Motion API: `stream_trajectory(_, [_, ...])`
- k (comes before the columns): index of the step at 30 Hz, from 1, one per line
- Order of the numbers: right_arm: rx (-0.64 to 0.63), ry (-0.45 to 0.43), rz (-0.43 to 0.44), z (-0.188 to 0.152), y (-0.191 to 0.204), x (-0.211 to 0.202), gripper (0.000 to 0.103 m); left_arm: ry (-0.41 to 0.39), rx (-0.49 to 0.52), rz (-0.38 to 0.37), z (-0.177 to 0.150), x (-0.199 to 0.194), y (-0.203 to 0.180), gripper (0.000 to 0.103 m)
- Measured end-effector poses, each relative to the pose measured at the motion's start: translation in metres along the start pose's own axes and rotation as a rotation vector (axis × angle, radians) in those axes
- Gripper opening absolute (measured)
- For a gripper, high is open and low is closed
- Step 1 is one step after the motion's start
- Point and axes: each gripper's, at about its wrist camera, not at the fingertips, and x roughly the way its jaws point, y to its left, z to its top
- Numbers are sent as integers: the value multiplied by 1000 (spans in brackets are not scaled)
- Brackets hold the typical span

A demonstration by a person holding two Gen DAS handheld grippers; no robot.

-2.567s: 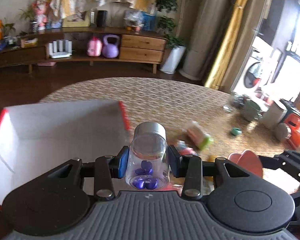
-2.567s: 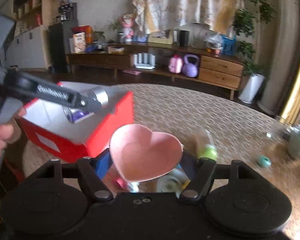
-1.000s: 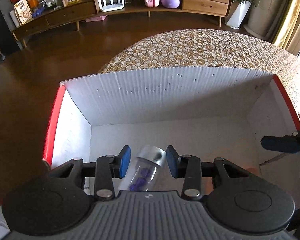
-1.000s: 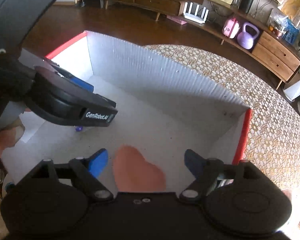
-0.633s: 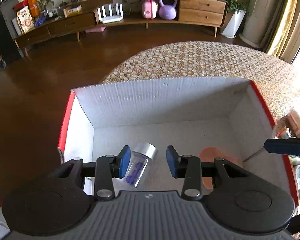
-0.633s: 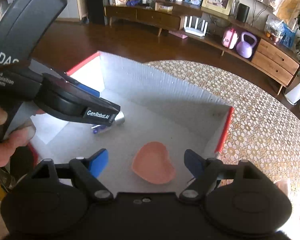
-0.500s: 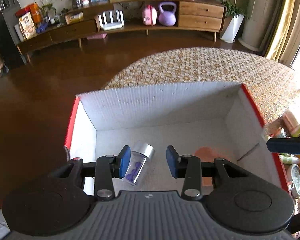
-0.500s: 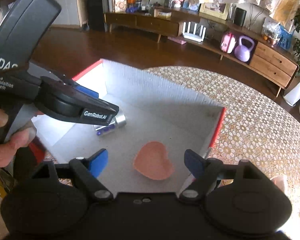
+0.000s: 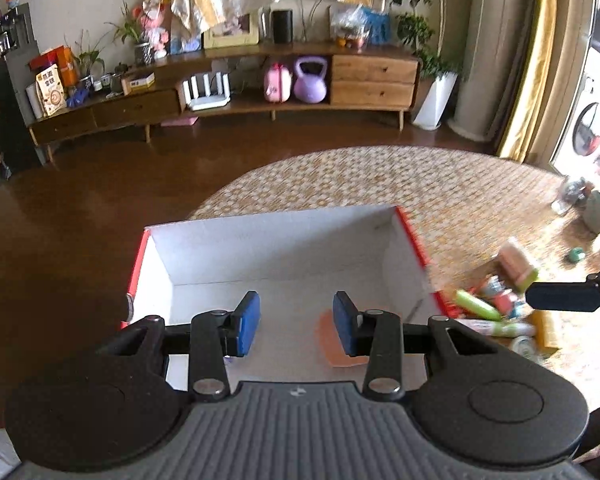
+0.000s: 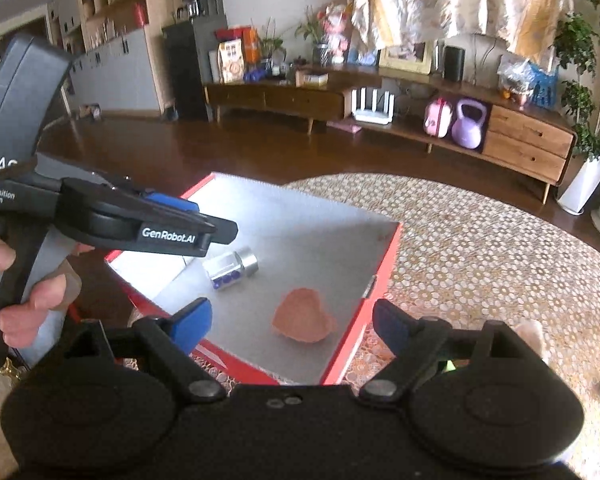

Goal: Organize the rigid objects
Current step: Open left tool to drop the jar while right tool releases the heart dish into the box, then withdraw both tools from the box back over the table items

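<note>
Over on the left, the left gripper (image 10: pixel 204 220) hangs above the near-left corner of the red box (image 10: pixel 384 276), its blue pads spread apart and nothing between them. Just beneath its tip, the clear jar (image 10: pixel 231 269) with the silver cap lies on its side on the white box floor, purple pieces inside. Moving right, the pink heart dish (image 10: pixel 303 316) sits flat on the box floor, apart from the jar, nearer the right wall. Next, the right gripper (image 10: pixel 291 320) hovers over the box's near edge, its fingers wide apart and empty. Furthest right, on the patterned table (image 9: pixel 440 184), a heap of small items (image 9: pixel 496 304) lies just outside the box's right wall
</note>
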Motion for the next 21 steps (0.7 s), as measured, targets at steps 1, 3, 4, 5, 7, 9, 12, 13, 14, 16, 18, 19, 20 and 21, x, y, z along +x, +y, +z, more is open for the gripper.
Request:
stream_trajectory(1, [9,-10,-1,-3,-2,-6,88,-10,1,-6,-2,-5,-4,40])
stream_trajectory(3, [24,-27,1,-9,-5,-17,88,-26,5,-10,-4,-11,-10,43])
stream_trajectory(4, [28,-37,-2,-13,-6,-23,89,-33,12,-13,-7,-15,-15,44])
stream_trajectory(5, [30,-49,-3,-17,-8,-30,90,-39,15,-17,-9,-17,-17,44])
stream_trajectory(7, [32,-68,-7,-27,-12,-43,91,-52,24,-28,-14,-24,-25,44])
stream_trajectory(9, [42,-83,-12,-39,-18,-56,92,-63,28,-34,-19,-29,-33,44])
stream_trajectory(12, [61,-99,-32,-57,-29,-74,93,-79,36,-46,-28,-38,-44,44])
stream_trajectory(13, [72,-104,-38,-64,-32,-79,93,-83,42,-51,-30,-40,-47,44])
stream_trajectory(14, [87,-109,-46,-70,-37,-85,93,-87,48,-56,-33,-42,-51,44])
stream_trajectory(16, [111,-117,-62,-82,-44,-92,94,-90,51,-62,-38,-44,-58,44])
stream_trajectory(18, [131,-120,-83,-96,-51,-99,94,-91,49,-70,-45,-46,-67,51])
stream_trajectory(19, [137,-119,-89,-102,-55,-101,94,-92,48,-74,-48,-47,-71,57])
stream_trajectory(20, [144,-119,-97,-108,-57,-103,94,-97,48,-78,-52,-47,-75,58])
stream_trajectory(21, [150,-117,-102,-115,-60,-105,94,-100,53,-78,-56,-48,-80,59])
